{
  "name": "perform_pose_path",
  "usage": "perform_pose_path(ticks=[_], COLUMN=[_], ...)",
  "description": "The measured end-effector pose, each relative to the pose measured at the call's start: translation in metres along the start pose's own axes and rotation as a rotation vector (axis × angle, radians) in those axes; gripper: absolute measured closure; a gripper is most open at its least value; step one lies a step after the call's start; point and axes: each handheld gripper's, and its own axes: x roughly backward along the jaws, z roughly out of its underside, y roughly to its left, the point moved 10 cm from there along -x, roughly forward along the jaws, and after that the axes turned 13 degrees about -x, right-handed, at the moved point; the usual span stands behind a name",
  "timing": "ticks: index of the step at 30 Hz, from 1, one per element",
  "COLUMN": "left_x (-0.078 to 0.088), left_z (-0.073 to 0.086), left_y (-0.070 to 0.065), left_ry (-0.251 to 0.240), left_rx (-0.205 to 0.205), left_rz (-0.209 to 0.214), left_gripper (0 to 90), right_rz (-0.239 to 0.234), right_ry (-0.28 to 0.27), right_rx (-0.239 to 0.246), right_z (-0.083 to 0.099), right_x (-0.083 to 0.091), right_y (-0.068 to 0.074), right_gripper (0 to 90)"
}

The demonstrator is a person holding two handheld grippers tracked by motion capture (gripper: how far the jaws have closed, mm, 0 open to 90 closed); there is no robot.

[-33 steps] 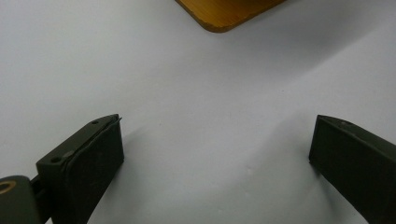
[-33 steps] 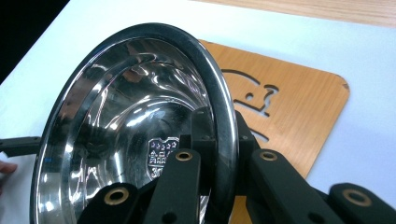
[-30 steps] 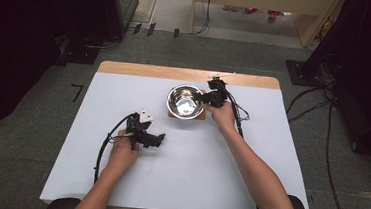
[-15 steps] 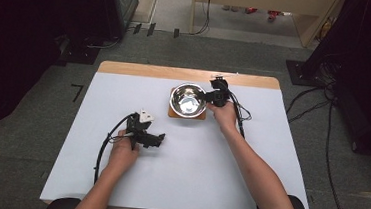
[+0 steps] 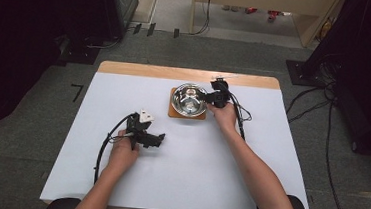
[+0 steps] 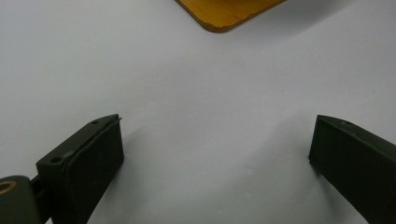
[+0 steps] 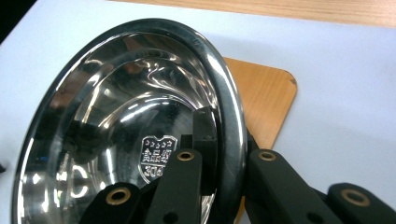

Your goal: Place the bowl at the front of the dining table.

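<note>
Right gripper [image 5: 213, 97] clamped on the rim of the steel bowl [image 5: 189, 99] at its 3 o'clock; shiny round bowl sits on a square wooden board [image 5: 172, 113] near the table's 12 o'clock edge. Left gripper [image 5: 156, 141] released, jaws wide over the smooth white table [image 5: 208, 176], bare sheet around it. Grey carpet floor [image 5: 31, 122].

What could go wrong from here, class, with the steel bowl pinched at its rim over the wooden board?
1. The right gripper grips the steel bowl only at its rim, one of its fingers inside and one outside; polished steel could slip or swing.
2. The bowl sits over the small wooden board; set down off-centre, it might tip off the edge.
3. The left gripper rests open on the table, far from the bowl, so it may be too far to steady it.
</note>
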Motion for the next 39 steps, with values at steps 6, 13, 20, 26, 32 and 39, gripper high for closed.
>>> perform_pose_path(ticks=[6, 13, 20, 26, 32, 39], left_x=[0.0000, 0.0000, 0.0000, 0.0000, 0.0000, 0.0000], left_z=[0.0000, 0.0000, 0.0000, 0.0000, 0.0000, 0.0000], left_y=[0.0000, 0.0000, 0.0000, 0.0000, 0.0000, 0.0000], left_ry=[0.000, 0.000, 0.000, 0.000, 0.000, 0.000], left_rx=[0.000, 0.000, 0.000, 0.000, 0.000, 0.000], left_rz=[0.000, 0.000, 0.000, 0.000, 0.000, 0.000], left_gripper=[2.9, 2.9, 2.9, 2.9, 2.9, 2.9], right_rz=[0.004, 0.008, 0.006, 0.005, -0.013, -0.030], right_ry=[-0.006, -0.012, -0.027, -0.029, -0.016, -0.013], right_rx=[-0.009, -0.014, -0.022, -0.027, -0.031, -0.035], right_z=[-0.0001, -0.0005, -0.0013, -0.0009, -0.0002, -0.0001], right_x=[-0.0008, -0.0021, -0.0029, -0.0038, -0.0037, -0.0040], right_y=[-0.0028, -0.0063, -0.0070, -0.0063, -0.0043, -0.0033], right_gripper=[86.5, 86.2, 86.0, 85.2, 78.7, 73.1])
